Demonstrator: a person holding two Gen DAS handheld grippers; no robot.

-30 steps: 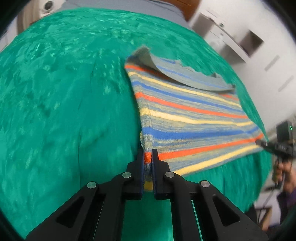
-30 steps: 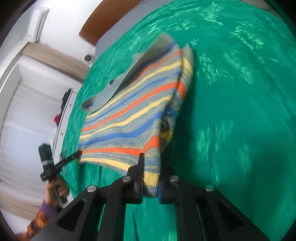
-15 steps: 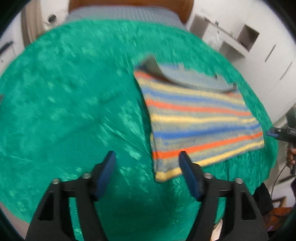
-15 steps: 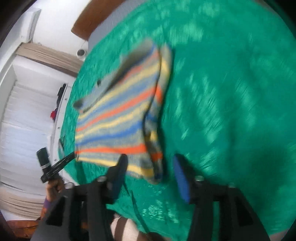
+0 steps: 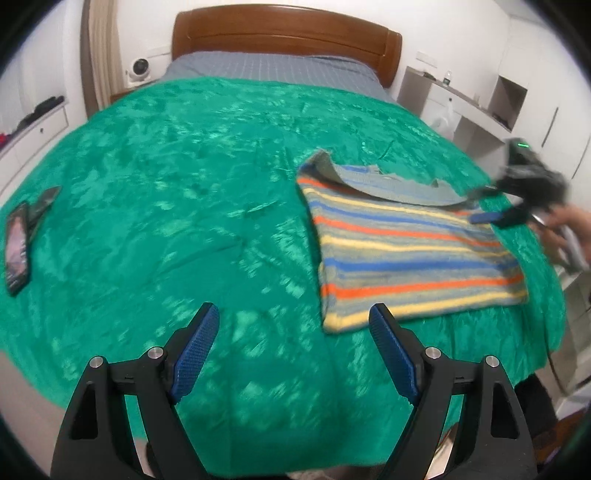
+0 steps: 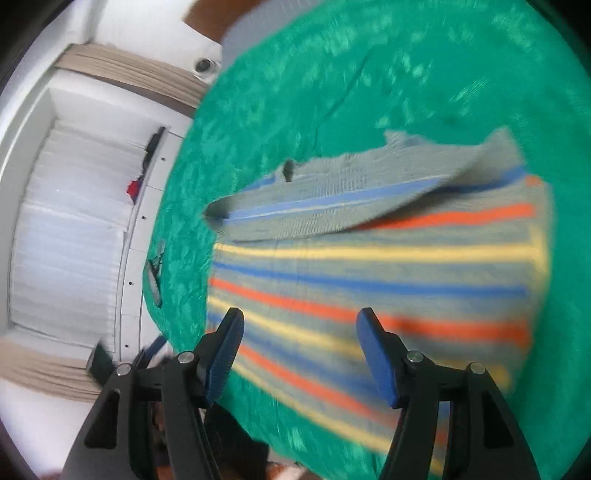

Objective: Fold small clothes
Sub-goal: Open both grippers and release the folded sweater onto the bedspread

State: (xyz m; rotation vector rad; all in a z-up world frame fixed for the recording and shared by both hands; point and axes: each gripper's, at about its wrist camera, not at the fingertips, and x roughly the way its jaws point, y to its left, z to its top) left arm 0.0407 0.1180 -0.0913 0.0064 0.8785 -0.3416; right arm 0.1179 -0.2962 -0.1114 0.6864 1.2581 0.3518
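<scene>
A striped garment [image 5: 410,251] in grey, blue, orange and yellow lies folded flat on the green bedspread [image 5: 166,206], near the bed's front right corner. Its grey inner side is turned up along the far edge. My left gripper [image 5: 293,347] is open and empty, above the bedspread just left of the garment's near corner. My right gripper [image 6: 299,350] is open and empty, hovering over the garment [image 6: 388,258] from its right side. It also shows blurred in the left wrist view [image 5: 517,199], at the garment's far right corner.
A dark phone [image 5: 16,254] lies on the bedspread at the far left edge. A wooden headboard [image 5: 284,33] and grey sheet are at the back. White shelves [image 5: 472,103] stand right of the bed, drawers [image 5: 33,125] to the left.
Both grippers have let go of the garment's near edge, opened and pulled back. The garment now lies flat. My right gripper has swung round over the garment's right side.
</scene>
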